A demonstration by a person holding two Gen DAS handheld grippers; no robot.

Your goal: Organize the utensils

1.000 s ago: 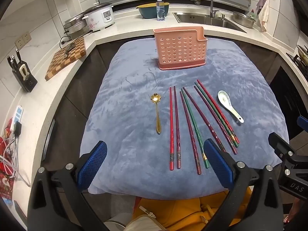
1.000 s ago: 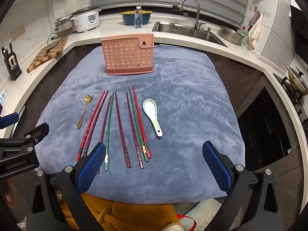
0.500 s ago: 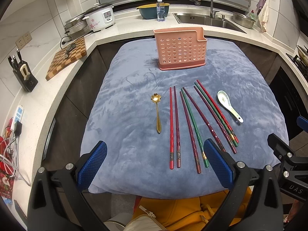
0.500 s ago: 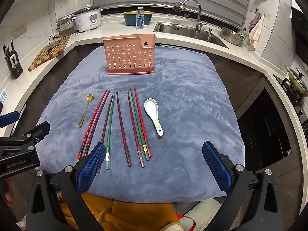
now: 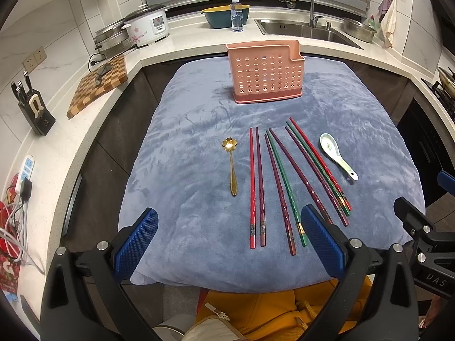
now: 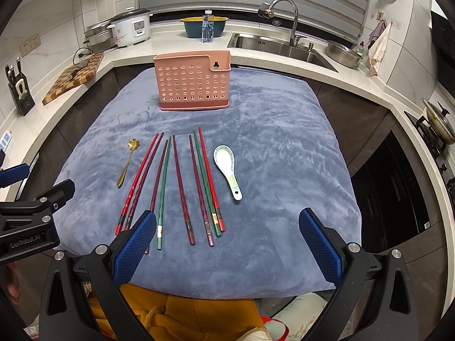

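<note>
A pink perforated utensil holder (image 5: 266, 78) (image 6: 193, 83) stands upright at the far side of a blue-grey cloth (image 5: 199, 130) (image 6: 284, 142). In front of it lie a gold flower-bowl spoon (image 5: 231, 164) (image 6: 127, 161), several red, maroon and green chopsticks (image 5: 284, 176) (image 6: 182, 184) in a loose row, and a white ceramic spoon (image 5: 335, 155) (image 6: 227, 167). My left gripper (image 5: 229, 238) hangs open over the near cloth edge, its blue pads empty. My right gripper (image 6: 227, 241) is open too, also empty, short of the chopstick handles.
White counters wrap around: a checkered cutting board (image 5: 98, 83), knife block (image 5: 35, 110), rice cooker (image 5: 148, 27) and power strip (image 5: 25, 170) on the left, a water bottle (image 6: 207, 28) and sink (image 6: 281, 47) behind, a stove pan (image 6: 438, 122) at right. Yellow clothing (image 5: 270, 309) lies below.
Both views have shifted very slightly; the utensils sit a touch closer in frame. Nothing on the cloth has moved and both grippers remain open.
</note>
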